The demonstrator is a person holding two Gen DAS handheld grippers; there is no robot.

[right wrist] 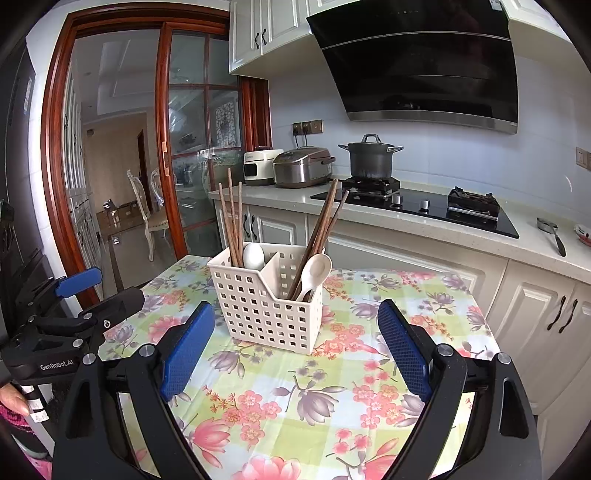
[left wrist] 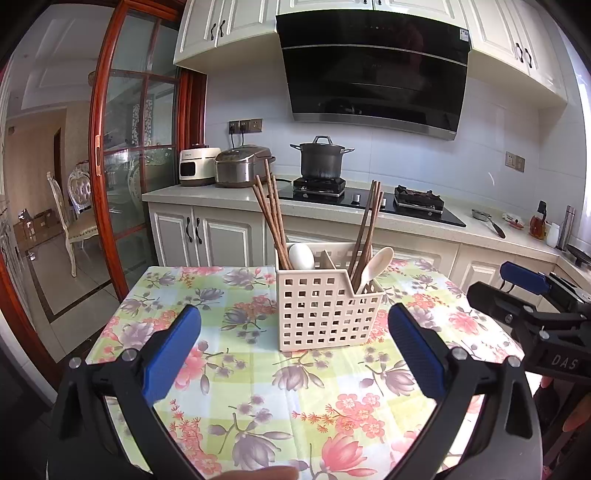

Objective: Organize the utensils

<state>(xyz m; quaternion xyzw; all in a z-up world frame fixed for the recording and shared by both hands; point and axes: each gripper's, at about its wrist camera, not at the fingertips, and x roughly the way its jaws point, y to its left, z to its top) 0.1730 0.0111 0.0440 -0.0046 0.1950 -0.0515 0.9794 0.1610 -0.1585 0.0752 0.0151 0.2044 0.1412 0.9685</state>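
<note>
Inside, the caddy (left wrist: 325, 314) wall hides the chopsticks' (left wrist: 271, 218) lower ends.

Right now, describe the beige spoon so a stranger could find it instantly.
Start at the floral tablecloth and find the cream perforated caddy standing on it. In its right compartment, the beige spoon leans bowl-up beside dark wooden chopsticks; the white spoon sits in the left compartment.

This is a home kitchen: a black range hood (left wrist: 373, 70) hangs over a gas stove (left wrist: 369, 201) with a pot (left wrist: 320, 157), beside white cabinets (left wrist: 225, 27) and a rice cooker (left wrist: 242, 166).
</note>
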